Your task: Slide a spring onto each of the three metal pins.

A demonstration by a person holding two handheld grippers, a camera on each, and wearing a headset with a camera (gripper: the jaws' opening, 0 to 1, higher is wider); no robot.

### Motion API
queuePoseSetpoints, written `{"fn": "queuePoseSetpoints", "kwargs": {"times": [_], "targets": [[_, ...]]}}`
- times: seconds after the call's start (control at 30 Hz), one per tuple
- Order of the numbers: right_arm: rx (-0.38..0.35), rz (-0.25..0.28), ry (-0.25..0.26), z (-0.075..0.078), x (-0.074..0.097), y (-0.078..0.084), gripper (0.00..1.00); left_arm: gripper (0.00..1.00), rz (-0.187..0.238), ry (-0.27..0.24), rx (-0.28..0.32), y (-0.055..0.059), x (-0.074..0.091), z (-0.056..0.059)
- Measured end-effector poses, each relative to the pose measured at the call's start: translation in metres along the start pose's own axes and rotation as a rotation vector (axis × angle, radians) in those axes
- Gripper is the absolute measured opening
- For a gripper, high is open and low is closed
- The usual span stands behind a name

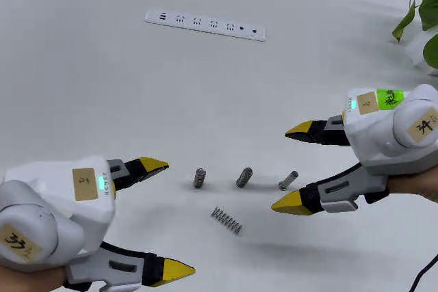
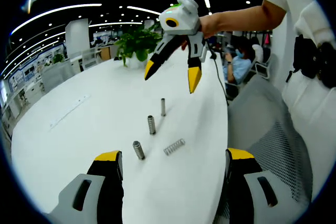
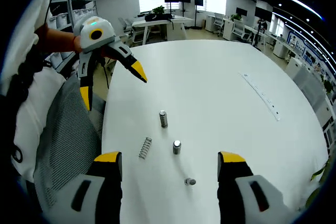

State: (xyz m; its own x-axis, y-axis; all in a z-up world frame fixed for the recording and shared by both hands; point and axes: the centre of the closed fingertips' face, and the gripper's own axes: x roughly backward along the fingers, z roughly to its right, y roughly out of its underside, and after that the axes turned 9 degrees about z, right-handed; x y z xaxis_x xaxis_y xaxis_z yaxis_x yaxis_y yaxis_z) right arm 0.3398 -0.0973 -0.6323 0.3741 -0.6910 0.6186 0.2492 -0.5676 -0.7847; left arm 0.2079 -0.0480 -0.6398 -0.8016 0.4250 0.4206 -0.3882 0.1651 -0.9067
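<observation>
Three short metal pins stand in a row on the white table (image 1: 102, 87). The left pin (image 1: 199, 178) and the middle pin (image 1: 244, 177) each wear a spring; the right pin (image 1: 288, 180) looks bare. In front of the row lies a loose spring (image 1: 226, 220), flat on the table. My left gripper (image 1: 168, 218) is open and empty at the near left, apart from the pins. My right gripper (image 1: 293, 167) is open and empty just right of the bare pin. The left gripper view has the loose spring (image 2: 174, 147) between my own jaws (image 2: 174, 155), with the right gripper (image 2: 171, 77) beyond.
A white power strip (image 1: 205, 24) lies far back on the table. A green plant (image 1: 422, 11) stands at the far right. A grey mesh chair (image 2: 273, 145) sits by the table's near edge. A dark cable (image 1: 424, 271) runs at the bottom right.
</observation>
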Motion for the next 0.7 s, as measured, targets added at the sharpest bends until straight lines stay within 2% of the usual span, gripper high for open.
{"fn": "queuePoseSetpoints", "kwargs": {"times": [0.23, 0.27, 0.4, 0.43, 0.5, 0.6, 0.7], "targets": [[-0.047, 0.059, 0.029, -0.004, 0.027, 0.023, 0.90, 0.77, -0.066, 0.043, -0.066, 0.006, -0.003, 0.002], [-0.058, 0.068, 0.036, -0.005, 0.032, 0.028, 0.90, 0.77, -0.086, 0.055, -0.080, 0.009, -0.004, 0.003], [-0.106, 0.095, 0.057, -0.014, 0.044, 0.040, 0.93, 0.71, -0.140, 0.090, -0.145, 0.015, -0.010, 0.004], [-0.116, 0.099, 0.065, -0.015, 0.048, 0.045, 0.93, 0.70, -0.164, 0.104, -0.188, 0.017, -0.013, 0.004], [-0.131, 0.116, 0.079, -0.018, 0.053, 0.052, 0.93, 0.66, -0.200, 0.132, -0.226, 0.022, -0.019, 0.006], [-0.156, 0.125, 0.088, -0.023, 0.060, 0.062, 0.94, 0.59, -0.206, 0.168, -0.238, 0.023, -0.031, 0.010], [-0.178, 0.129, 0.100, -0.023, 0.065, 0.075, 0.95, 0.58, -0.214, 0.191, -0.261, 0.024, -0.044, 0.011]]}}
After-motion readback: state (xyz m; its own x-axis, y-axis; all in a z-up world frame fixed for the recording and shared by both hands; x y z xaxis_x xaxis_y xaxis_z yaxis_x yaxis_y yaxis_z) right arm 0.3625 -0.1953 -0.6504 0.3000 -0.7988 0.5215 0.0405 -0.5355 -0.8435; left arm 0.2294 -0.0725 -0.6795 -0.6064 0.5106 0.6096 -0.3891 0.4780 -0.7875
